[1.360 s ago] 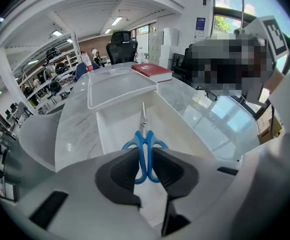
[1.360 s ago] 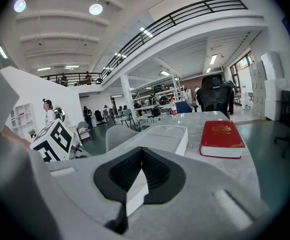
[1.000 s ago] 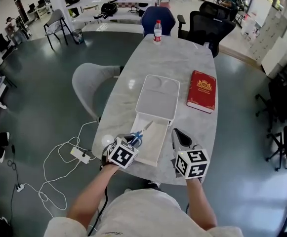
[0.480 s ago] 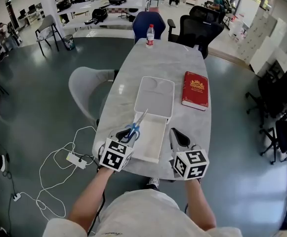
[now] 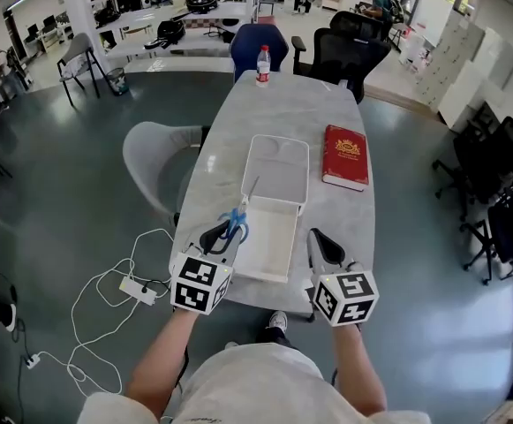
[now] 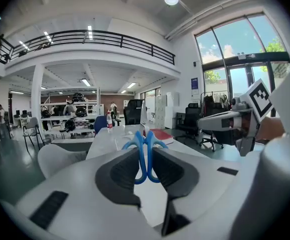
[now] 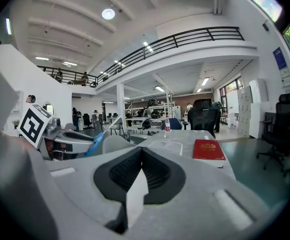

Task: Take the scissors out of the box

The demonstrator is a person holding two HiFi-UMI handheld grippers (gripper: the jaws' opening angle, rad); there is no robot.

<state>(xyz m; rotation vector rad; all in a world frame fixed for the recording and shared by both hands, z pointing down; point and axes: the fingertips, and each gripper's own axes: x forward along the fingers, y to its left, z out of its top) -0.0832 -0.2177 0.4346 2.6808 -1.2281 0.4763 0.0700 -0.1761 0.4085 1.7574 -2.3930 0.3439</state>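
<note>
The left gripper (image 5: 216,237) has its jaws clamped on the blue handles of the scissors (image 5: 237,219), held over the left rim of the open white box (image 5: 269,241) on the table (image 5: 300,113). The right gripper (image 5: 320,244) hovers beside the box's right edge, jaws together and empty.

- The box (image 5: 269,244) lies on the near end of the worktop (image 5: 282,109), with its lid (image 5: 276,170) flat just behind it (the two touch).
- The book (image 5: 345,156) lies right of the lid, near the worktop's right edge.
- The bottle (image 5: 262,64) stands upright at the far end.
- The scissors (image 5: 237,221) sit between the fingers (image 6: 117,174) of the left gripper (image 5: 221,235), at the box's left edge, blades pointing towards the lid.
- The right gripper (image 5: 322,246) is just right of the box.
- A chair (image 5: 154,162) stands left of the worktop.
</note>
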